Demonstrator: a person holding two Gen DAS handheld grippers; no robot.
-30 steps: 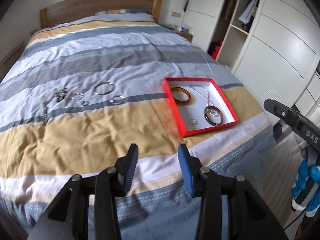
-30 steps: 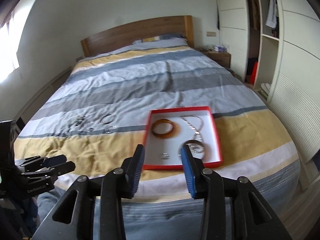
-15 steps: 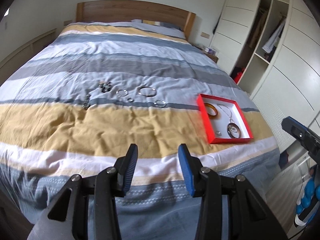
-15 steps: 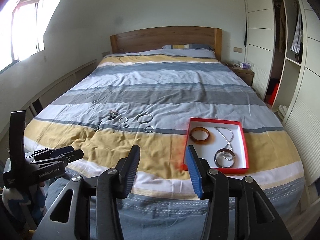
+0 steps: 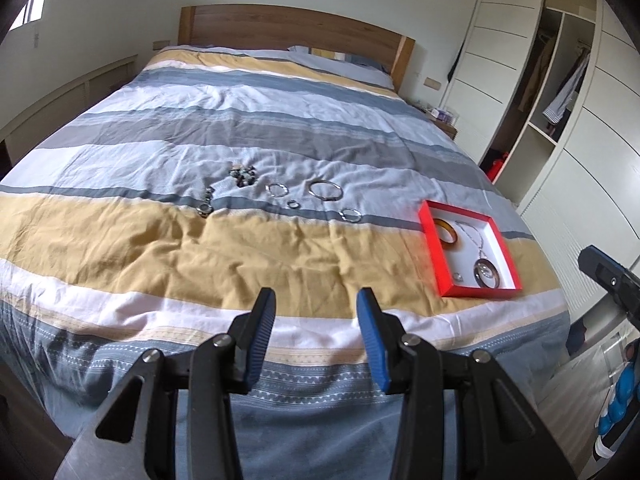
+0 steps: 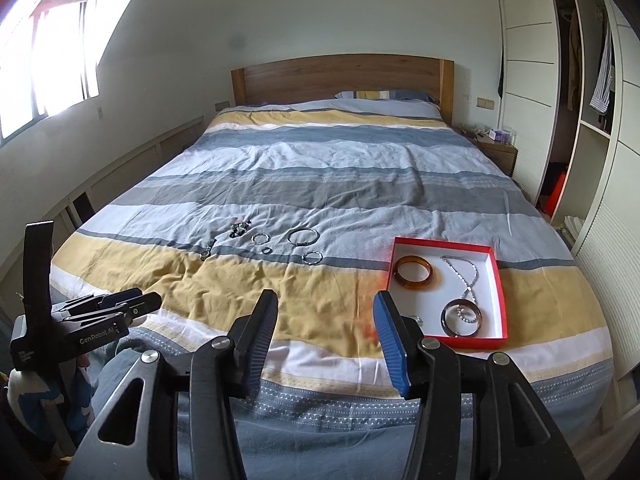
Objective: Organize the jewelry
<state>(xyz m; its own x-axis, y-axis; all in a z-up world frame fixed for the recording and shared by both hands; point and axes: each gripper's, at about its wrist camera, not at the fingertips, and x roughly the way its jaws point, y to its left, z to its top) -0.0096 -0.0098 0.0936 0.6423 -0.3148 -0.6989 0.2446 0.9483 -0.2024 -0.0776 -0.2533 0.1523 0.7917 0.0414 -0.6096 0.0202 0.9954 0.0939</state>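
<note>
Striped bedding (image 6: 340, 184) under a wooden headboard (image 6: 340, 80) carries a red box (image 6: 500, 280); both grippers' fingers spread, empty.

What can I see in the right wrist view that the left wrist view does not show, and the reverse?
Only the right wrist view shows the bright window and the whole left gripper with its handle. Only the left wrist view shows the right gripper from outside, at the frame edge. Both show the striped bed, the red box with the amber bangle, the chain necklace and a dark bangle inside, and loose silver rings on the cover.
</note>
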